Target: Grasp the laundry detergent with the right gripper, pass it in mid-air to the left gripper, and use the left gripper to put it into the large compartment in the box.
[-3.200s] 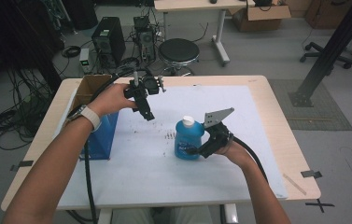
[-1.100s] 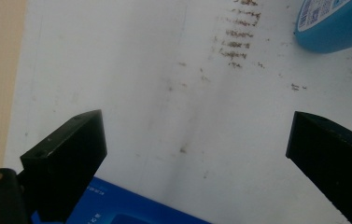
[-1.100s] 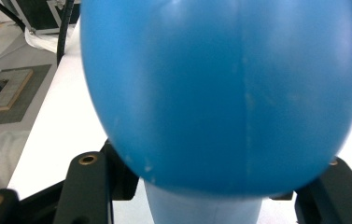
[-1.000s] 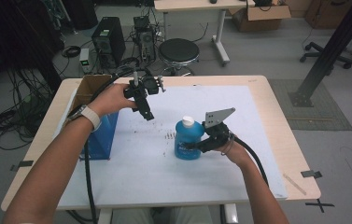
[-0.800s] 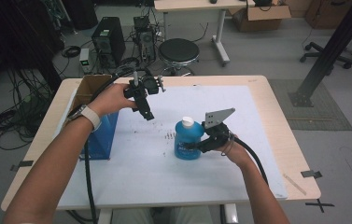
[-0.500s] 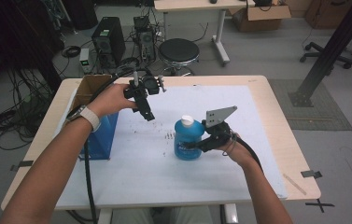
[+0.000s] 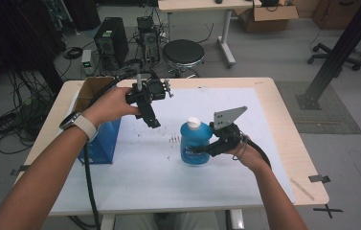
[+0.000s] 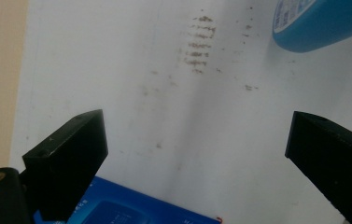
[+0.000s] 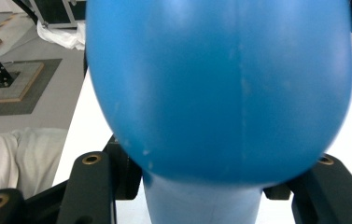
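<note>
Blue bottle [image 7: 195, 143] clamped in right tool [image 7: 202, 150], left tool [image 7: 152, 120] gaping, well apart

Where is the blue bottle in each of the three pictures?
High view: the blue bottle stands mid-table, clamped by the right hand-held gripper.
Left gripper view: the bottle's body is in the top right corner.
Right gripper view: the bottle fills the middle, up close between the jaws.
Shared landmark: the white table sheet.
</note>
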Demonstrator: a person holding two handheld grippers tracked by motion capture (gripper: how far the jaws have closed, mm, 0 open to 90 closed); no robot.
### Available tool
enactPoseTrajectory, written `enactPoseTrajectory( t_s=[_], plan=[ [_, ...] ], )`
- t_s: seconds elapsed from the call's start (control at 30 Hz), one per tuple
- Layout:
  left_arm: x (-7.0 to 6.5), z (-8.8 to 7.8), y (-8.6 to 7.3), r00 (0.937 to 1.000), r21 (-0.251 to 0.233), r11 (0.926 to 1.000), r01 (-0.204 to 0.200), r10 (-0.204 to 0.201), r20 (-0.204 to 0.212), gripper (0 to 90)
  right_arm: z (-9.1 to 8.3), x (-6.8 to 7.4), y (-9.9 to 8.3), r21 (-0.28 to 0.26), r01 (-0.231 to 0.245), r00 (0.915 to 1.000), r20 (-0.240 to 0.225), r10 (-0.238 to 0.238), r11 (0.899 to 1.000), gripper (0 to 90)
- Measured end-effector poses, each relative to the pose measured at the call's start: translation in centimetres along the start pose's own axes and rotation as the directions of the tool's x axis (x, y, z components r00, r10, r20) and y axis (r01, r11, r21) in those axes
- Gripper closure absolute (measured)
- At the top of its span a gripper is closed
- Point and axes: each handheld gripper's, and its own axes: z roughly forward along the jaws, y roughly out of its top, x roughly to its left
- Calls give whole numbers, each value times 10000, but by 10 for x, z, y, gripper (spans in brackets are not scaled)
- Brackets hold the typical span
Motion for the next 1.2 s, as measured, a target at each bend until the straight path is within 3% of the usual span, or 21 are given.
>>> enactPoseTrajectory(
  t_s=[0.2, 0.53, 0.93, 1.2],
  plan=[
    [-22, -17, 2, 9995, -42, 9995, -325, 325, 63, 62, -1, 6, 7, 107, 5, 9999, -109, -3, 9999, 442],
    [-43, -35, 5, 9972, -216, 9976, -663, 670, 345, 61, 1, 12, 19, 149, 132, 9995, -283, -128, 9998, 442],
    [-56, -57, 8, 9886, -648, 9914, -1138, 1195, 921, 62, 12, 12, 29, 100, 328, 9981, -520, -322, 9994, 442],
    [-62, -58, 13, 9810, -651, 9883, -1381, 1456, 1282, 61, 20, 14, 38, 235, 522, 9966, -652, -505, 9984, 443]
  ],
)
